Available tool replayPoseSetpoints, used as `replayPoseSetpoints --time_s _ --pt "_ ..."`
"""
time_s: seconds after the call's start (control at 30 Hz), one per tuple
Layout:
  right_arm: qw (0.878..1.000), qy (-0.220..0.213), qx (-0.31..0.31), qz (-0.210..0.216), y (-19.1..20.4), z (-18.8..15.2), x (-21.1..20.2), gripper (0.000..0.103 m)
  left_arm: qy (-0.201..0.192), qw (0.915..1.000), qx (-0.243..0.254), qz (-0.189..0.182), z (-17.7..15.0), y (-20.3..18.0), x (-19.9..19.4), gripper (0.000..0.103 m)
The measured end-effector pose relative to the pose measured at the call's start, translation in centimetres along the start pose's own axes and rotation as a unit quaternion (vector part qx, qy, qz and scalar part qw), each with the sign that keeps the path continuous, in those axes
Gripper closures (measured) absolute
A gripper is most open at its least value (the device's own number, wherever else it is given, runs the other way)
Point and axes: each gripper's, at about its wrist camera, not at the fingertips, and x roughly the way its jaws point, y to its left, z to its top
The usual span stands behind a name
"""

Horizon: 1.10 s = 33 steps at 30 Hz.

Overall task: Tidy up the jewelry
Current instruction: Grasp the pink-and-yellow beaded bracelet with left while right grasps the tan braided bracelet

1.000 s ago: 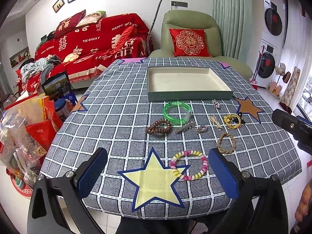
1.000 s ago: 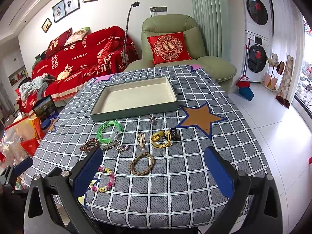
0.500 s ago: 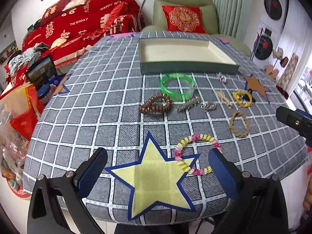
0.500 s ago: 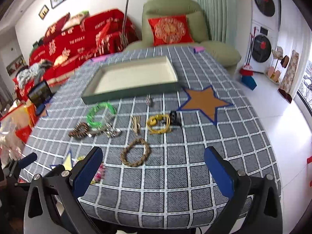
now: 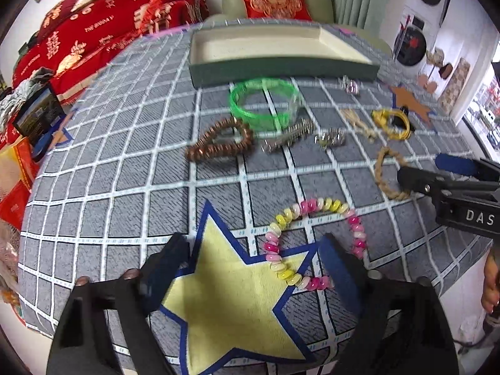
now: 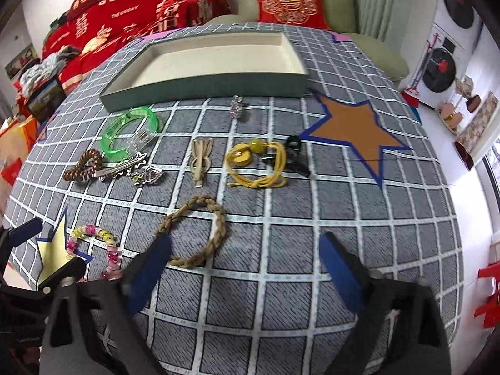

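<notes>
Both grippers are held low over the near edge of a table covered by a grey checked cloth (image 6: 281, 250). The left gripper (image 5: 253, 259) is seen with its 2 blue-padded fingers spread apart and nothing pinched; the yellow star patch (image 5: 231, 306) lies between them, and the pink-and-yellow bead bracelet (image 5: 312, 243) lies just ahead, its near loop touching the right finger pad in that view. The right gripper (image 6: 247, 265) is likewise spread wide with nothing gripped; the braided tan bracelet (image 6: 200, 231) lies just ahead of its left finger, its edge partly hidden by the pad. Farther back, a green bangle (image 6: 129, 134), a brown bead bracelet (image 6: 82, 167), a silver hair clip (image 6: 122, 168), a silver charm piece (image 6: 150, 176), a beige clip (image 6: 201, 161), a yellow cord tie (image 6: 256, 164) and a black clip (image 6: 297, 156) are laid in a loose row. A small silver trinket (image 6: 236, 106) is placed just in front of the shallow green tray (image 6: 203, 89), which is set at the far side with a cream interior holding nothing.
</notes>
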Motion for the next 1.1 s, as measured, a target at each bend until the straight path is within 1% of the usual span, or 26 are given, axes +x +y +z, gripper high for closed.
replayPoseSetpoints --time_s 0.03,0.07,0.1,0.13,0.17,0.2,0.23,0.27,0.3,0.37,0.4,0.43,0.47,0.53,0.57,0.6,0.67,0.77,0.87,1.03,1.07,1.1 --pt "1.0 0.002 -0.004 0.0 0.1 0.1 0.3 0.022 -0.005 1.0 0.002 0.001 0.0 -0.1 -0.1 0.008" --pt "1.0 0.008 -0.009 0.001 0.4 0.0 0.6 0.029 -0.002 1.0 0.006 -0.001 0.1 -0.2 0.0 0.01" --pt "1.0 0.013 -0.013 0.0 0.5 -0.1 0.9 0.032 -0.005 0.9999 0.009 -0.003 0.1 -0.4 -0.1 0.012" --pt "1.0 0.007 -0.019 -0.003 0.7 -0.1 0.8 0.033 -0.006 0.9999 0.012 -0.004 0.1 -0.5 -0.1 0.013" --pt "1.0 0.007 -0.026 -0.002 1.0 -0.1 0.8 0.034 -0.008 0.9998 0.015 -0.006 0.1 -0.7 -0.2 0.017" --pt "1.0 0.008 -0.029 0.002 1.1 -0.2 0.8 0.034 -0.011 0.9997 0.019 -0.012 0.0 -0.8 -0.3 0.024" --pt "0.999 0.008 -0.031 0.001 1.3 -0.2 0.8 0.035 -0.013 0.9995 0.025 -0.014 0.0 -1.1 -0.4 0.027" --pt "0.999 0.008 -0.034 0.003 1.4 -0.2 0.8 0.036 -0.015 0.9992 0.033 -0.018 0.0 -1.4 -0.5 0.036" --pt "0.999 0.008 -0.036 0.004 1.5 -0.2 0.8 0.038 -0.016 0.9988 0.039 -0.022 0.0 -1.7 -0.6 0.049" --pt "0.999 0.011 -0.038 0.008 1.7 -0.1 0.7 0.043 -0.018 0.9979 0.057 -0.025 -0.1 -2.4 -0.8 0.064" --pt "0.999 0.011 -0.04 0.01 1.8 -0.1 0.7 0.047 -0.019 0.9974 0.065 -0.026 -0.1 -2.7 -0.8 0.074" --pt "0.999 0.012 -0.046 0.014 2.0 -0.1 0.6 0.05 -0.017 0.9968 0.07 -0.032 0.0 -2.9 -0.8 0.08" --pt "0.998 0.013 -0.051 0.016 2.2 0.0 0.5 0.056 -0.016 0.9967 0.071 -0.036 -0.1 -3.1 -0.9 0.082" --pt "0.998 0.011 -0.056 0.021 2.4 0.0 0.4 0.075 -0.015 0.9969 0.064 -0.042 -0.1 -3.0 -1.0 0.082" --pt "0.998 0.01 -0.055 0.021 2.5 -0.1 0.4 0.092 -0.014 0.9971 0.057 -0.049 0.0 -2.8 -1.0 0.082" --pt "0.998 0.009 -0.049 0.026 2.4 -0.2 0.4 0.096 -0.013 0.9972 0.046 -0.058 0.0 -2.4 -1.2 0.082" --pt "0.999 0.006 -0.037 0.034 2.1 -0.3 0.3 0.096 -0.015 0.997 0.028 -0.07 0.1 -1.7 -1.8 0.082" --pt "0.998 -0.008 -0.015 0.054 1.2 -0.3 -0.5 0.096 -0.026 0.9965 0.014 -0.078 0.3 -1.0 -2.9 0.082" --pt "0.998 -0.02 -0.011 0.056 0.7 0.1 -1.5 0.096 -0.031 0.9957 0.002 -0.088 0.7 -0.5 -3.7 0.082" --pt "0.997 -0.036 0.001 0.068 -0.1 1.3 -2.8 0.096 -0.048 0.9941 -0.001 -0.097 1.7 -0.2 -5.5 0.082" --pt "0.997 -0.039 0.004 0.07 -0.1 1.4 -3.0 0.096 -0.053 0.9937 0.0 -0.099 1.9 -0.1 -6.0 0.088" --pt "0.996 -0.042 0.007 0.073 -0.3 1.6 -3.2 0.096 -0.057 0.9932 0.0 -0.102 2.2 0.0 -6.5 0.089"
